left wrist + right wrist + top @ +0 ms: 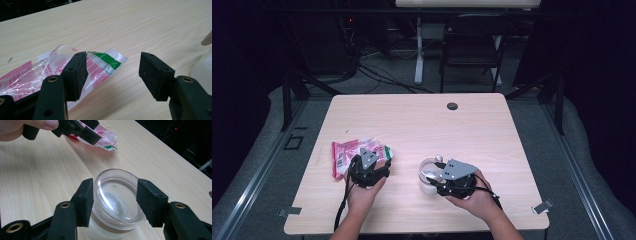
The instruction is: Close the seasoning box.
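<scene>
right hand-held gripper [113,202] has its jaws set either side of the clear-lidded plastic cup [117,200] on the tabletop [472,125]; can't tell if they're actually pinching it. left hand-held gripper [112,72] is wide open, holding nothing. the pink and white plastic wrapper [50,72] lies flat just ahead and under its left jaw, long axis running off to that jaw's side. so the left one's nearer the wrapper and needs to shift that way.

Left gripper [112,72] jaws wide apart; right gripper [115,202] jaws spread.
</scene>
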Action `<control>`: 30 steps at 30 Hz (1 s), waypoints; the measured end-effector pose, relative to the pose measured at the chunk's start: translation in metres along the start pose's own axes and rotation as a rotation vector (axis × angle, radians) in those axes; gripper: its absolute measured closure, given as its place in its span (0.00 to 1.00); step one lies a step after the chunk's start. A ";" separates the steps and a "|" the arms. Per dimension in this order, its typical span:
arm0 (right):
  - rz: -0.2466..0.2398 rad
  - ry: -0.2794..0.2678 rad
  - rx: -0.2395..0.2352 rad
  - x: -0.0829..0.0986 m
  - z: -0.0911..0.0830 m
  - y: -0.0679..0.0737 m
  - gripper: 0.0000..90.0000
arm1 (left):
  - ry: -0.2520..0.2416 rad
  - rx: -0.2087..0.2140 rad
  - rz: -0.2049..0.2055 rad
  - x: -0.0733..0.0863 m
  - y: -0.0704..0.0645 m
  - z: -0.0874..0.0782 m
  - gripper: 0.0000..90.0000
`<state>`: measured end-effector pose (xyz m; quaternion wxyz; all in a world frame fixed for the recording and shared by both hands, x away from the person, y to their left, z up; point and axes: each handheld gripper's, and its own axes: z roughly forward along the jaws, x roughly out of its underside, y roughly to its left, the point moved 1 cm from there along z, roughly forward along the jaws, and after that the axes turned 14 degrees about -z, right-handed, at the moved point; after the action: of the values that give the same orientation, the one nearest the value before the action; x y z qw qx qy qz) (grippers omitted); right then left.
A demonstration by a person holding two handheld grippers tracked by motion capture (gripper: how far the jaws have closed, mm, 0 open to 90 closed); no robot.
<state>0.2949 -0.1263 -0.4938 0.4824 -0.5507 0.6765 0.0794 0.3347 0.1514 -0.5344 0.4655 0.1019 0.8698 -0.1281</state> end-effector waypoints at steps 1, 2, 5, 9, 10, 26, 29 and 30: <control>0.004 -0.001 0.000 0.000 -0.001 -0.001 0.53 | 0.000 0.000 -0.001 0.000 0.000 0.000 0.44; 0.005 0.000 -0.001 0.000 -0.001 -0.001 0.53 | 0.000 0.000 0.000 0.000 0.000 0.000 0.44; 0.023 -0.013 0.002 0.001 -0.002 -0.003 0.53 | 0.000 0.000 -0.002 0.000 0.000 0.000 0.44; 0.043 -0.017 0.010 0.003 -0.004 -0.007 0.53 | -0.003 0.000 -0.005 0.000 0.000 0.000 0.44; 0.048 -0.016 0.012 0.003 -0.005 -0.008 0.53 | -0.001 0.001 -0.007 0.000 0.000 0.000 0.44; 0.208 0.000 0.100 0.023 -0.017 -0.036 0.54 | -0.008 -0.003 -0.015 -0.001 0.002 0.000 0.44; 0.237 0.006 0.120 0.029 -0.019 -0.041 0.54 | -0.008 -0.005 -0.015 -0.001 0.003 -0.001 0.44; 0.249 0.011 0.132 0.031 -0.020 -0.043 0.54 | -0.009 -0.005 -0.015 -0.001 0.003 -0.001 0.44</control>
<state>0.3214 -0.1767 -0.4881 0.5003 -0.4302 0.7459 0.0911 0.3355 0.1548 -0.5334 0.4685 0.0937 0.8688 -0.1300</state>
